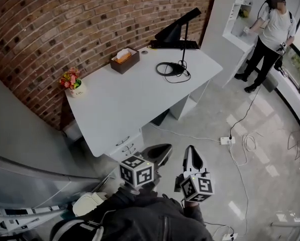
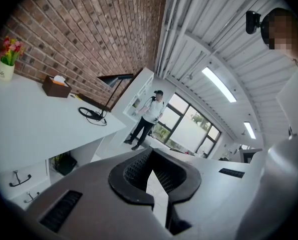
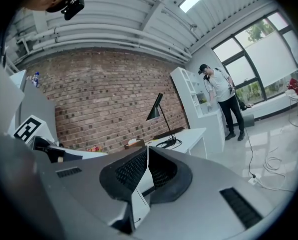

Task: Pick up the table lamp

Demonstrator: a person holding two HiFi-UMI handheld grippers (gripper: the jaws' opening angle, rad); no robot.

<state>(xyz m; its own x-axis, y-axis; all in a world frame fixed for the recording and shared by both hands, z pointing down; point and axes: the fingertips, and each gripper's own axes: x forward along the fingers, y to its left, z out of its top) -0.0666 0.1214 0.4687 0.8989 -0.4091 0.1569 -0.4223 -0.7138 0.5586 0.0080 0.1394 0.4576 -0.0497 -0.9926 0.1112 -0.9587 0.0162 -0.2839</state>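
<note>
A brick wall [image 1: 89, 24] fills the head view from 9 to 12 o'clock. Against it stands a white tabletop [image 1: 134, 99] with drawers under its near edge. A person [image 1: 273, 29] in a pale top stands at 2 o'clock by white shelving.

The black table lamp [image 1: 172, 32] stands upright at the tabletop's far corner, at about 1 o'clock, its cone shade tilted on a thin stem. The left gripper [image 1: 162, 152] and the right gripper [image 1: 190, 152] sit side by side at 6 o'clock, over the floor and well apart from the lamp. Both have their jaws closed together with nothing between them.

A brown tissue box [image 1: 124, 61] lies at 11 o'clock from the tabletop's middle. A coiled black cable [image 1: 170, 69] lies beside the lamp's stem. A small flower pot [image 1: 72, 82] stands at the 9 o'clock corner.
</note>
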